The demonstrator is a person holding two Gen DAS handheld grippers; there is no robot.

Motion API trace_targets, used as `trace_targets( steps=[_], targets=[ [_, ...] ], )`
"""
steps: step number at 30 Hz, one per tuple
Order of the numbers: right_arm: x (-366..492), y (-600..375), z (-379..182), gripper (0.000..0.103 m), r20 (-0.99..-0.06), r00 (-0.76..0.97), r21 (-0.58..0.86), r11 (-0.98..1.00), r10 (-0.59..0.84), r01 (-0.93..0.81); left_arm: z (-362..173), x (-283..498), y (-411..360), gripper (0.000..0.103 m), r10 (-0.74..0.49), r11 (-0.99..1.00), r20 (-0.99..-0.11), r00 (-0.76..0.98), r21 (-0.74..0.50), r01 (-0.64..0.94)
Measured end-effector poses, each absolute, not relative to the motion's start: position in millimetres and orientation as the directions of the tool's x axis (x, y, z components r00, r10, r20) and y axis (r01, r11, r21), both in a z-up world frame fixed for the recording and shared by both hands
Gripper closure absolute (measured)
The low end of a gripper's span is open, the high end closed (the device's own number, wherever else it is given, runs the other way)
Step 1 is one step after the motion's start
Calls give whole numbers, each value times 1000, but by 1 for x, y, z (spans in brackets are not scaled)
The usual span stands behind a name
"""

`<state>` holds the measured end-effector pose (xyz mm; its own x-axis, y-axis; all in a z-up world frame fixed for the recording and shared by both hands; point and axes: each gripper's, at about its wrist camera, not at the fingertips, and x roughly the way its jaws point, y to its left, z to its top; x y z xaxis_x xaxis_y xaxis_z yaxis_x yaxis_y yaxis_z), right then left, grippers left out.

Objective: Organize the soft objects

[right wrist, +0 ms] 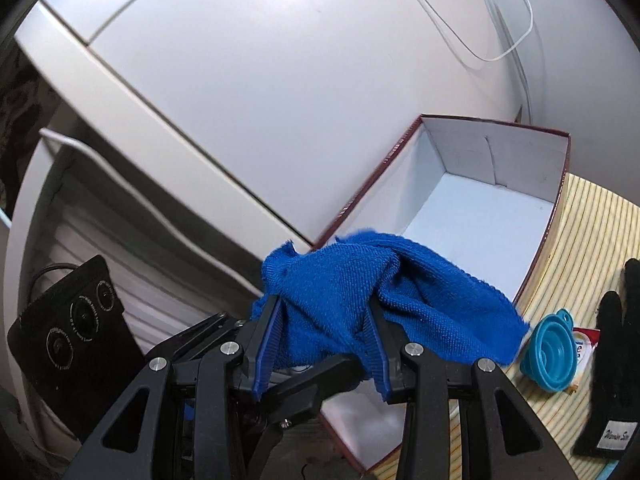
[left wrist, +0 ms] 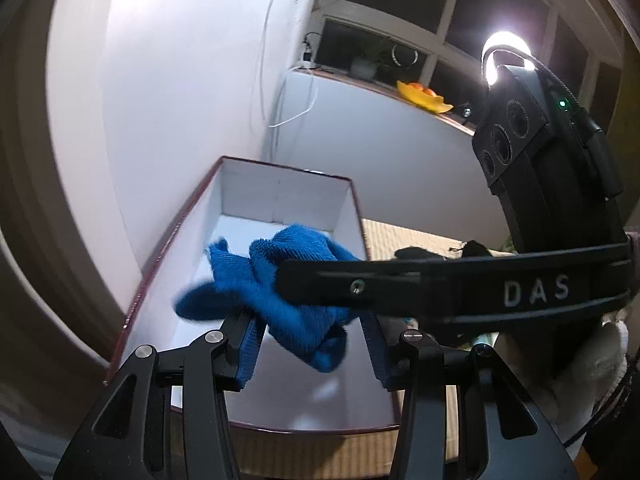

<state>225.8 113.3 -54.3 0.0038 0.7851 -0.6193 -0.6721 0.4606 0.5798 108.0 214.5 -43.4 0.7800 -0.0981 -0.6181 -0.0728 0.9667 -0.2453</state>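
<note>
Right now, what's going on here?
A person with a tool in each hand is putting a blue cloth into an open white box. The right tool grips the cloth and holds it over the box's near end; it hasn't been dropped in yet. The left tool is open right next to the cloth, its fingers on either side of a hanging fold. A black glove and a blue funnel lie on the striped mat beside the box.
</note>
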Motion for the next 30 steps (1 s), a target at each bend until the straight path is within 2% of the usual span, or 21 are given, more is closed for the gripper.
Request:
trace_targets(
  steps=[4,8,21,30],
  targets=[
    [234,111,-57,66,-622,5,591,473,783,-653,-46,102,224,60,-88,958,-623,777,-266,-105],
    [236,103,-55,57,-621,22,589,486,783,-646,-48,97,228,60,-72,959,-623,779,-259,-118],
    [216,55,-43,54,-627,98,539,520,773,-663,-42,77,208,60,-64,963,-606,793,-247,-111],
    [190,-3,-37,52,-651,250,435,621,717,-652,-33,45,169,59,-96,971,-582,808,-233,-52]
  ],
)
